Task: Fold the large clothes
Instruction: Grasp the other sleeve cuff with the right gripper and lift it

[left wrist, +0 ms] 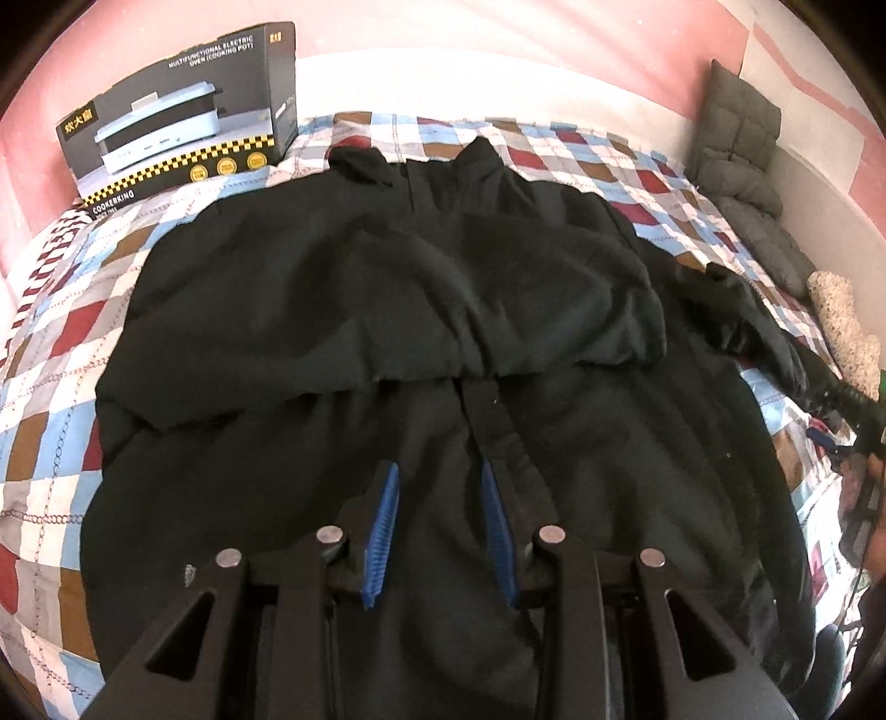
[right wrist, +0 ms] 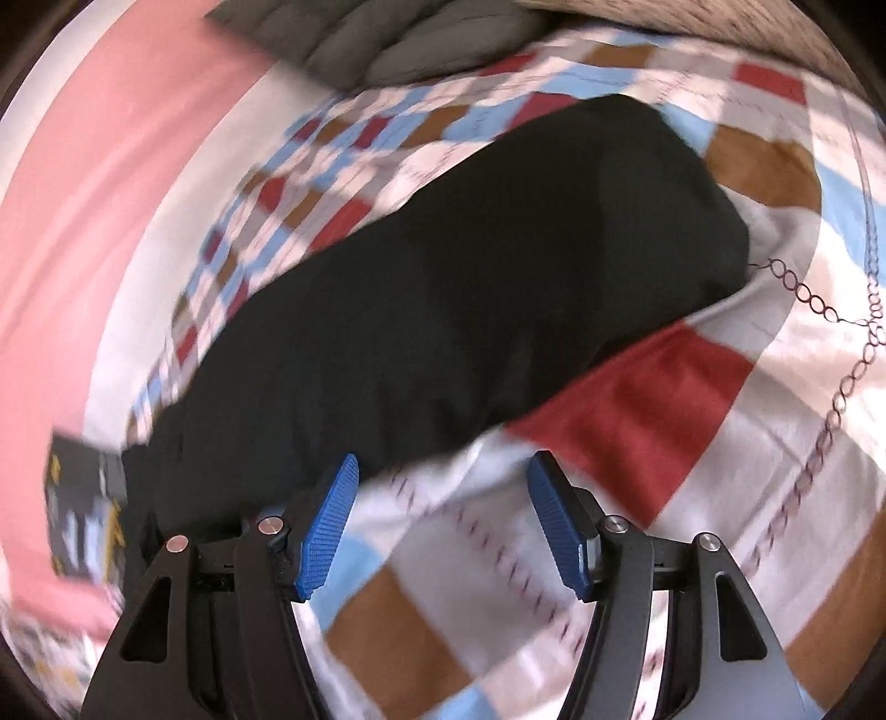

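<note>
A large black jacket (left wrist: 421, 310) lies spread front-up on a checked quilt (left wrist: 50, 354), with its collar at the far end. One sleeve is folded across the chest (left wrist: 498, 288). The other sleeve (left wrist: 742, 315) trails off to the right. My left gripper (left wrist: 437, 520) hovers over the jacket's lower front by the zip placket. Its blue pads (left wrist: 382, 531) stand a narrow gap apart with nothing pinched. In the blurred right wrist view that sleeve (right wrist: 470, 299) runs diagonally across the quilt (right wrist: 653, 399). My right gripper (right wrist: 437, 520) is wide open over bare quilt just below the sleeve's edge.
A dark cooking-pot box (left wrist: 183, 111) stands at the bed's far left corner against the pink wall (left wrist: 498, 33). A grey padded cushion (left wrist: 742, 166) and a speckled bundle (left wrist: 841, 321) lie along the right side. Dark gear and a hand show at the right edge (left wrist: 864, 443).
</note>
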`<state>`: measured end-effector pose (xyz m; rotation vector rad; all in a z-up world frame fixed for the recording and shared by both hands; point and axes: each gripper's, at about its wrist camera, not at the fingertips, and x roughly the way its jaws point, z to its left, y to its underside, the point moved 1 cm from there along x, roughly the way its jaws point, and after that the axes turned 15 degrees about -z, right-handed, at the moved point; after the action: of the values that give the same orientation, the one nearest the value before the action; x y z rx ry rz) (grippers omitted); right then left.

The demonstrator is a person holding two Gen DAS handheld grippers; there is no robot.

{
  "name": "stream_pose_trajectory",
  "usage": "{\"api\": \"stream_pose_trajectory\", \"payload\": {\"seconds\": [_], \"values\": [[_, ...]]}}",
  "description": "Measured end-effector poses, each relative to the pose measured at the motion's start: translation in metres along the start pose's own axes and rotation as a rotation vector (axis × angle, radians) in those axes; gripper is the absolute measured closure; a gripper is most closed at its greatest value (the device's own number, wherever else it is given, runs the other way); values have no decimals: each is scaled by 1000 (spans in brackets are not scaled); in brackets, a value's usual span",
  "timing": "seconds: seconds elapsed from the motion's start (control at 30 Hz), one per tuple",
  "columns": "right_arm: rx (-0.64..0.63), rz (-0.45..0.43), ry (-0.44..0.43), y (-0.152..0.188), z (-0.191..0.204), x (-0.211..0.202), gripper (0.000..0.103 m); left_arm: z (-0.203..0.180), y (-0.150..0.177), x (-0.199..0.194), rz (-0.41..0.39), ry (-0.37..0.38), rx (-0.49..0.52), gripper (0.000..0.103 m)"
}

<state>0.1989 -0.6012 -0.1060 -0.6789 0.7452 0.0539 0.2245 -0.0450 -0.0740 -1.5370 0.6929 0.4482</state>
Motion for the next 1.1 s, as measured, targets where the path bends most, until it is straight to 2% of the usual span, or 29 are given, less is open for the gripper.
{"api": "stream_pose_trajectory", "payload": {"seconds": [0.17, 0.3, 0.33, 0.37, 0.4, 0.47, 0.53, 0.67, 0.87, 1.03, 1.1], "values": [[106, -46, -17, -18, -14, 13, 38, 4, 6, 8, 24, -16, -9, 70], [111, -68, 15, -28, -13, 20, 38, 9, 9, 8, 30, -28, -15, 70], [95, -71, 31, -29, -11, 21, 46, 11, 9, 7, 29, -30, -18, 70], [63, -78, 68, -32, -7, 21, 70, 12, 8, 6, 27, -32, -22, 70], [25, -91, 95, -36, -2, 18, 82, 13, 8, 5, 24, -34, -26, 70], [5, -102, 77, -43, 4, 11, 92, 17, 6, 1, 16, -37, -32, 70], [-54, -139, 56, -53, 22, -7, 94, 22, 5, -3, 7, -41, -43, 70], [-131, -211, -42, -71, 67, -47, 96, 33, 2, -11, -8, -50, -79, 70], [-274, -289, -247, -77, 175, -99, 96, 53, 0, -27, -41, -63, -138, 70], [-397, -259, -408, -46, 260, -124, 96, 75, 1, -40, -70, -81, -185, 70], [-470, -216, -471, -18, 297, -126, 96, 83, 2, -45, -80, -91, -202, 70]]}}
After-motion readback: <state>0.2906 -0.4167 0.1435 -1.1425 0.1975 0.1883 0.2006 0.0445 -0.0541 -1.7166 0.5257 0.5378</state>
